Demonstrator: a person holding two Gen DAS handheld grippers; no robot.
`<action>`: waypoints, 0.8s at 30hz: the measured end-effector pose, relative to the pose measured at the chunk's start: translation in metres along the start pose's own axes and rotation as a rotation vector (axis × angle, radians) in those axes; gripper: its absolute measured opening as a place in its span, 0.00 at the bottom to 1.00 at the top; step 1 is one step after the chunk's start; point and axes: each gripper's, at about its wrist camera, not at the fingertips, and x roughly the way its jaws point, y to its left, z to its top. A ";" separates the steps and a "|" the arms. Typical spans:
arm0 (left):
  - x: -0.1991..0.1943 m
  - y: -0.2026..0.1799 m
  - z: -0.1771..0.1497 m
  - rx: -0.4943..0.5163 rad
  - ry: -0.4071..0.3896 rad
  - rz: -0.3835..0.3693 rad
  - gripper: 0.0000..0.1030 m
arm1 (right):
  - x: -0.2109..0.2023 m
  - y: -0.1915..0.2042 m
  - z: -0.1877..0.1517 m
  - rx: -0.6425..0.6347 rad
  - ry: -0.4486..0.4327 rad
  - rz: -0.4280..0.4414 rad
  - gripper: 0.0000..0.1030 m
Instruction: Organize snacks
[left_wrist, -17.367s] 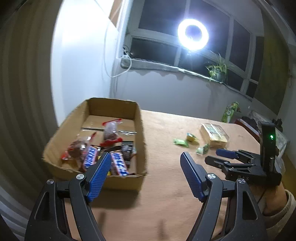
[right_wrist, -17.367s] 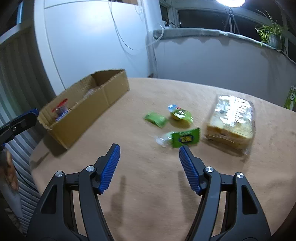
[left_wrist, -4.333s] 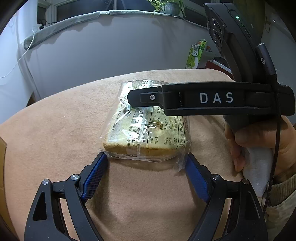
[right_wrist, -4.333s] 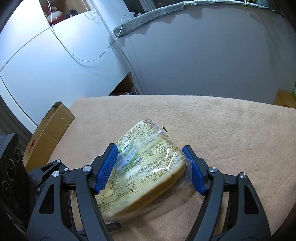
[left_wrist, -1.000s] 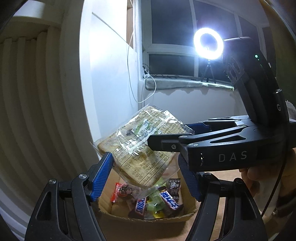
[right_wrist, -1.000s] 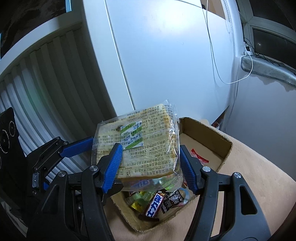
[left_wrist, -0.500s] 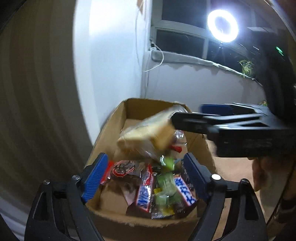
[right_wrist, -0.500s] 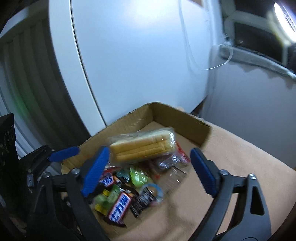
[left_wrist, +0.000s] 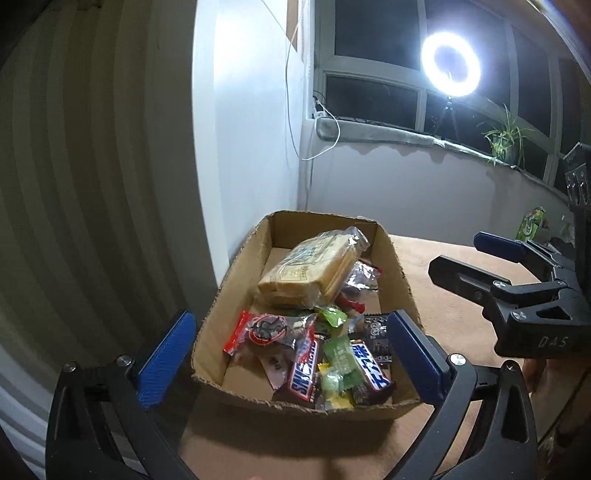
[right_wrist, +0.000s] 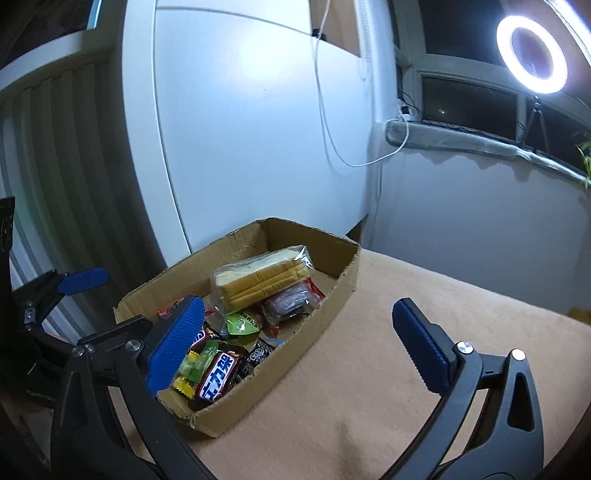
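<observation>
Left wrist view, what is hard to see?

— The near wall of the cardboard box hides the bottoms of the candy bars. The pile is a jumble, so some small wrappers can't be told apart. The right gripper is cut off at the picture's edge.

— Where is the bag of sliced bread?

— Inside the box, toward the back, lying on top of other snacks. Nothing holds it.

— Which way does it point?

— Its long side runs from the near left to the far right of the box. The bunched plastic end points at the far wall. From the right wrist view the bread leans, with its far end higher, and the slice edges show along its side.

— And the claws?

— The left gripper has just been opening and now stands wide, with the box's near end between its blue pads. It grips nothing. The right gripper has just been opening too. It is wide and empty, over the box edge and the tan tablecloth.
</observation>
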 end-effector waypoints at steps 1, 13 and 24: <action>-0.001 0.001 -0.001 -0.004 -0.001 0.002 1.00 | -0.002 -0.002 0.000 0.016 -0.009 0.010 1.00; -0.021 -0.031 -0.002 0.051 -0.035 0.017 1.00 | -0.069 -0.031 -0.021 0.079 -0.095 -0.072 1.00; -0.028 -0.112 -0.015 0.079 -0.030 -0.119 1.00 | -0.138 -0.079 -0.065 0.126 -0.111 -0.251 1.00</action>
